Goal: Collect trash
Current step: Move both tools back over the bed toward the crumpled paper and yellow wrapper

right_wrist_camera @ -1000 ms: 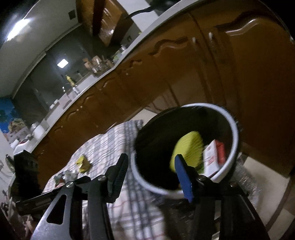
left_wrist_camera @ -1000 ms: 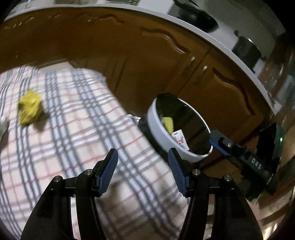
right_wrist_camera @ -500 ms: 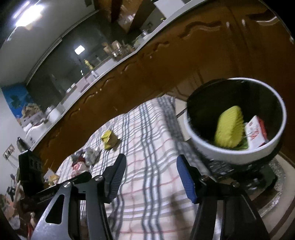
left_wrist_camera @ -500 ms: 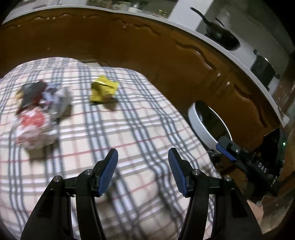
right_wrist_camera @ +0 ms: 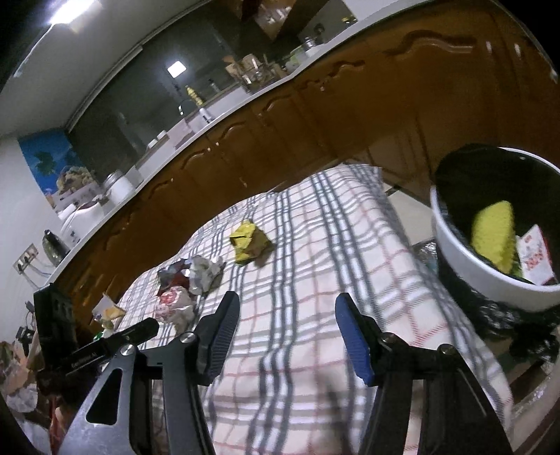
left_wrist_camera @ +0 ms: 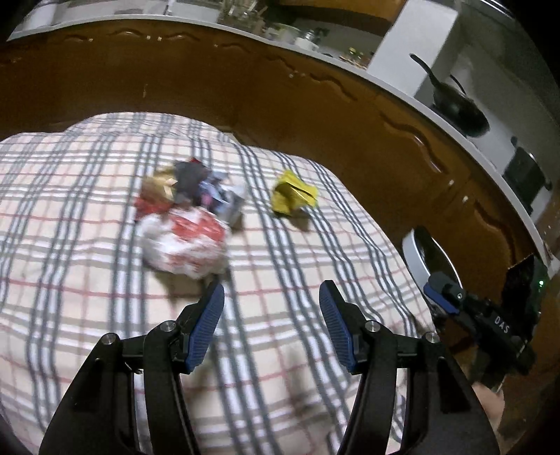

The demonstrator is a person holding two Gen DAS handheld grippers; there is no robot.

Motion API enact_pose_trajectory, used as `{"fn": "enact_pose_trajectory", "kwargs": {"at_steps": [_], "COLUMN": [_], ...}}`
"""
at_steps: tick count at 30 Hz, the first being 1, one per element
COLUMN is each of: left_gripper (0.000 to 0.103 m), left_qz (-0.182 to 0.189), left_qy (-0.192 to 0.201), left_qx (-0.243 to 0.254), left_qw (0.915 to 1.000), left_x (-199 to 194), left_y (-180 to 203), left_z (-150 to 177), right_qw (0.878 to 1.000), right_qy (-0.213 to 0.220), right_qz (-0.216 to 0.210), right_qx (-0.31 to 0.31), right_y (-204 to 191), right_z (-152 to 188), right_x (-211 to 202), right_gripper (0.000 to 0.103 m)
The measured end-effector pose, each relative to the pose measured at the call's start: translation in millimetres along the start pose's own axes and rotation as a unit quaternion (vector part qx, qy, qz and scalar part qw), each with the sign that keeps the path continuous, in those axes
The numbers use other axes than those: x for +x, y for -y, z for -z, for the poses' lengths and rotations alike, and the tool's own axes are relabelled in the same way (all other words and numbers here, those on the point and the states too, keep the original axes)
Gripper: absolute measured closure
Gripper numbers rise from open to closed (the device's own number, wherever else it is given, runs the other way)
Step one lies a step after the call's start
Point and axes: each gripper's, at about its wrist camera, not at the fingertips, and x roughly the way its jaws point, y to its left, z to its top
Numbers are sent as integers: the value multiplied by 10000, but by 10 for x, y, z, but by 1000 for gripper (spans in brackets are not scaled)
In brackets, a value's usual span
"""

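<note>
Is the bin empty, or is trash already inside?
Not empty: the bin already holds a yellow wrapper and a red-and-white packet.

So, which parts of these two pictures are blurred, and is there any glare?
Left wrist view: the red-and-white wrapper and checked cloth are smeared by motion, the left gripper sharp. Right wrist view: the bin is slightly blurred, and a ceiling light glares at top left.

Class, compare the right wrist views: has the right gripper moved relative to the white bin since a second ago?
Yes. The right gripper has swung away from the white bin, which slid to the right edge, toward the trash on the checked cloth.
</note>
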Motion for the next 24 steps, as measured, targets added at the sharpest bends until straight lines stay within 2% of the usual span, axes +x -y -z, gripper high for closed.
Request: {"fn": "enact_pose_trajectory", "kwargs": {"at_steps": [10,16,24], "left_gripper": [46,46,46], "left_qz": [-364,-475,-380], "left_qy": [153,3,-228], "left_qx": [-139,-185,-455], "left_qw": [9991,9987,9980], "left_x": [-80,36,237], "left_y": [-329,-458,-679], "left_z": [-150,-204,-267], "right_qw": [9995,9991,9983], "right_qy": [-158,-301,-503], "right_qz": [-167,-252,-285], "right_qx": [-213,-166,85], "right_y": [-297,-362,-365], "right_z": [-120,-219,-502], "right_x": [294,531,1030], "right_gripper": [44,44,46]}}
